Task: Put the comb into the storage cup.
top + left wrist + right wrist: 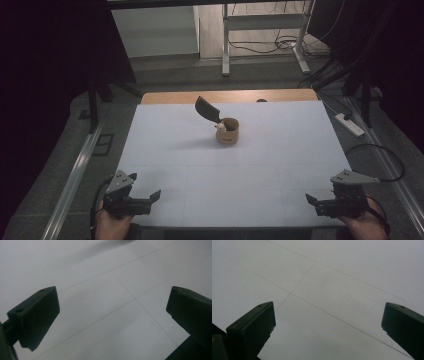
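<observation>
Both grippers, left [150,199] and right [312,201], low at near table [175,150] edge, jaws wide and empty, well apart from cup [227,131] holding spatula [207,110] mid-table, seemingly poised for reaching.

Two hand-held grippers, black-bodied. Left gripper [142,200]: grey three-cornered plate [121,180] on top at 11 o'clock of the body, with small dark fastener spots; black cable looping at 9 o'clock. Right gripper [315,202]: matching grey plate [350,177] on top; thin black cable [387,160] arcing away at 2 o'clock. Jaws black, wedge-shaped, matt, flat-faced, with small round screw holes near the upper edges. Hands bare, no sleeves in sight.
</observation>
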